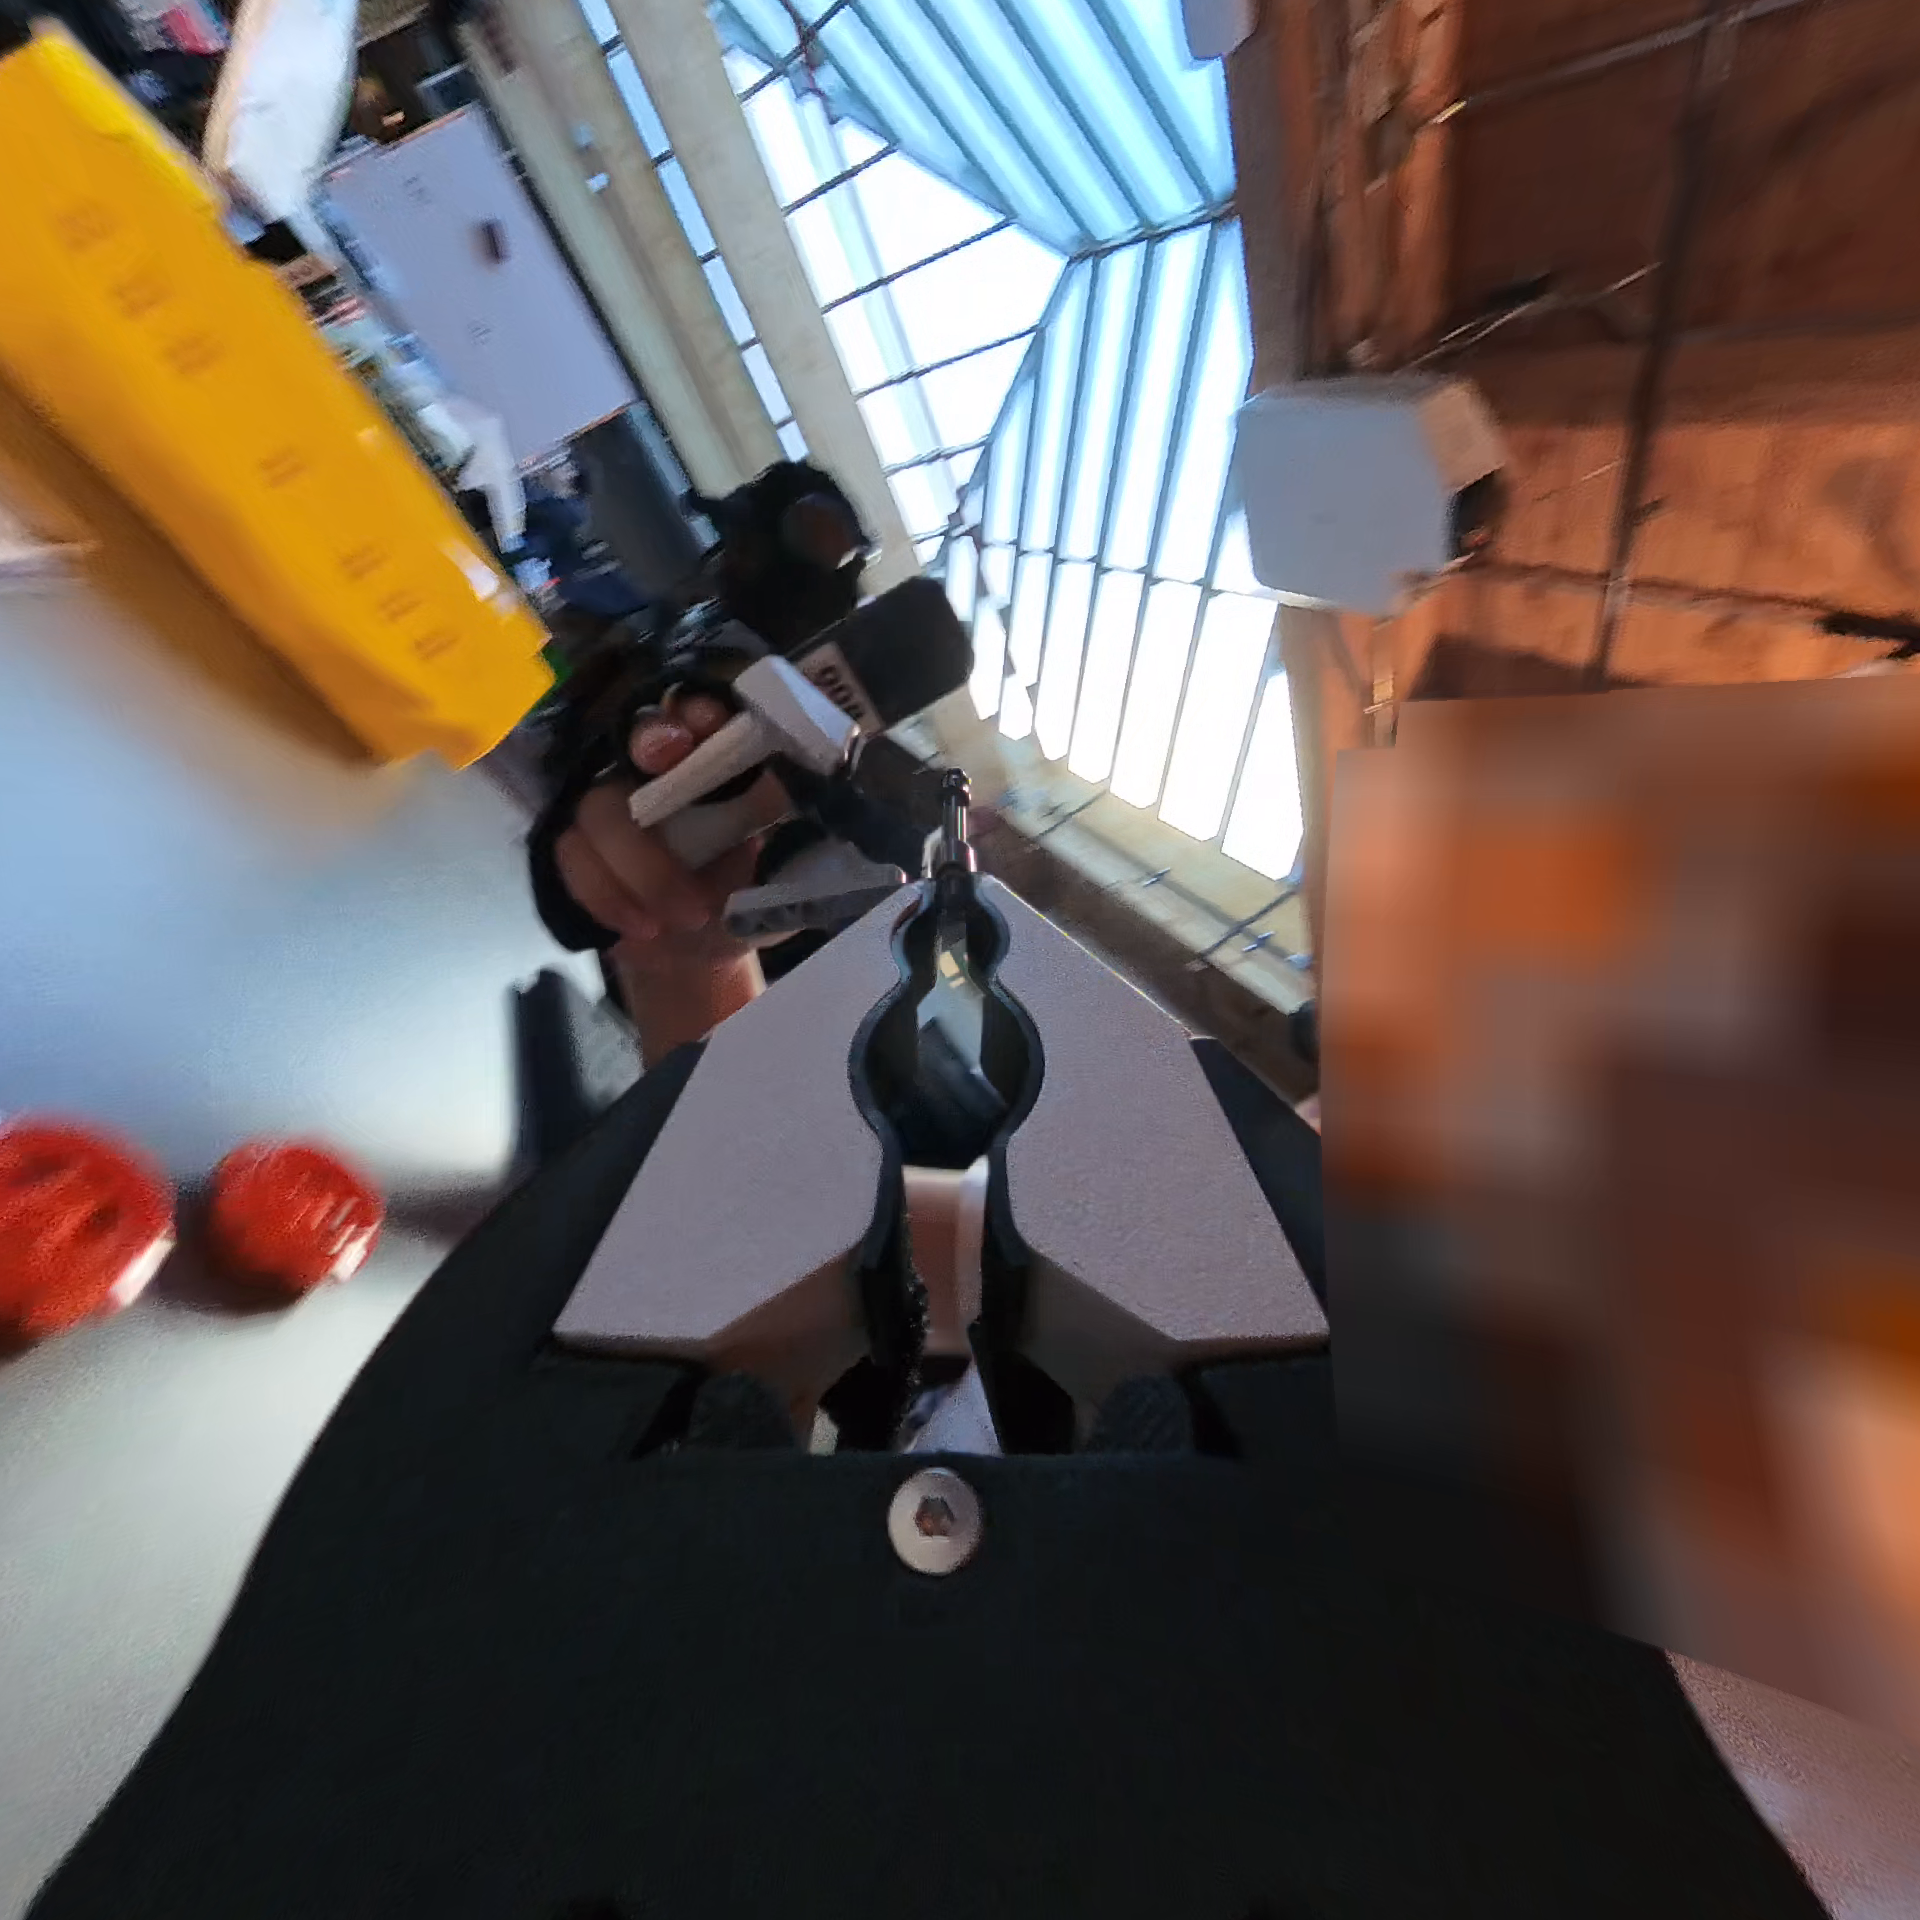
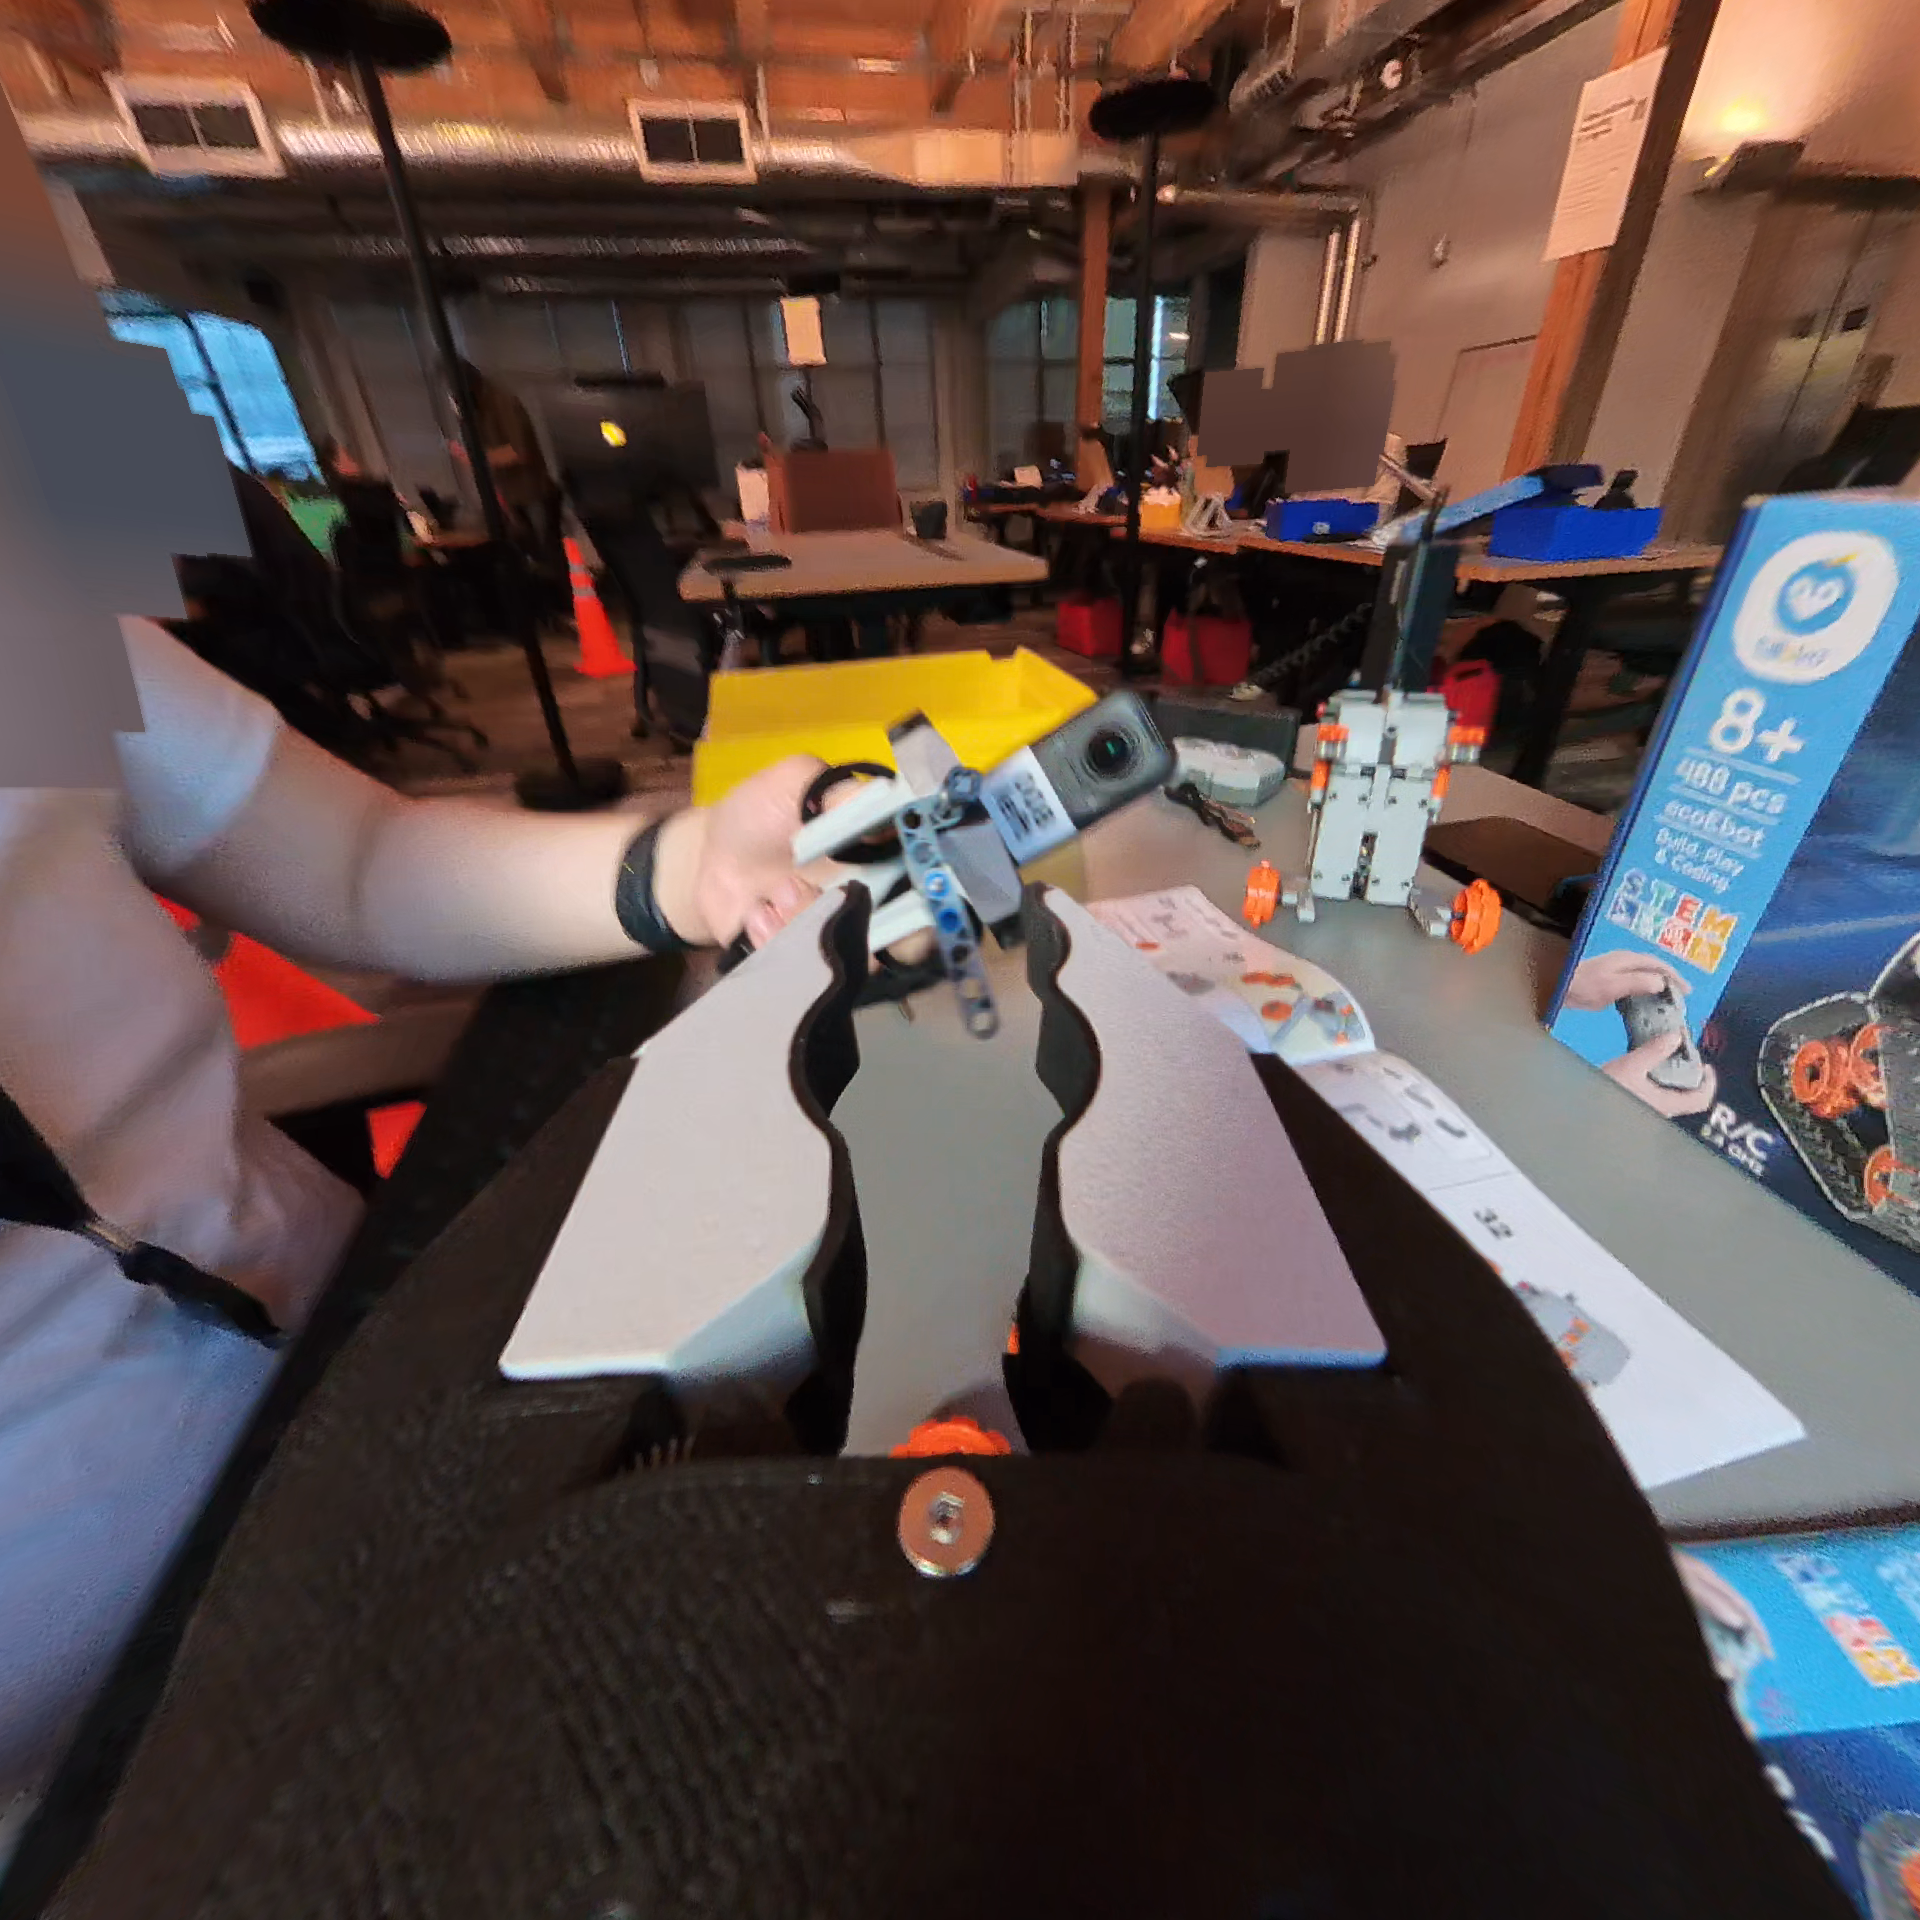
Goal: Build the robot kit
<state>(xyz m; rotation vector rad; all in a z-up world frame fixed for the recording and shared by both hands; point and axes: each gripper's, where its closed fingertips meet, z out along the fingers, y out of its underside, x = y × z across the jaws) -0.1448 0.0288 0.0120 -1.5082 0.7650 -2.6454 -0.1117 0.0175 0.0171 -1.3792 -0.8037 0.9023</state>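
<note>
Gripping a slim grey perforated beam [image 2: 951, 925] with a blue pin, the left hand-held gripper [image 1: 948, 904] has its jaws nearly closed on it, raised above the tabletop [image 2: 1455, 1039]. The right hand-held gripper [image 2: 945, 925] is wide open, empty, its tips flanking the beam without contact. A yellow bin [image 2: 894, 707] sits behind.

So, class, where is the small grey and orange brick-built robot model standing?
In the right wrist view, the grey and orange brick-built robot model stands upright on the grey table, right of centre, beside the blue box.
</note>
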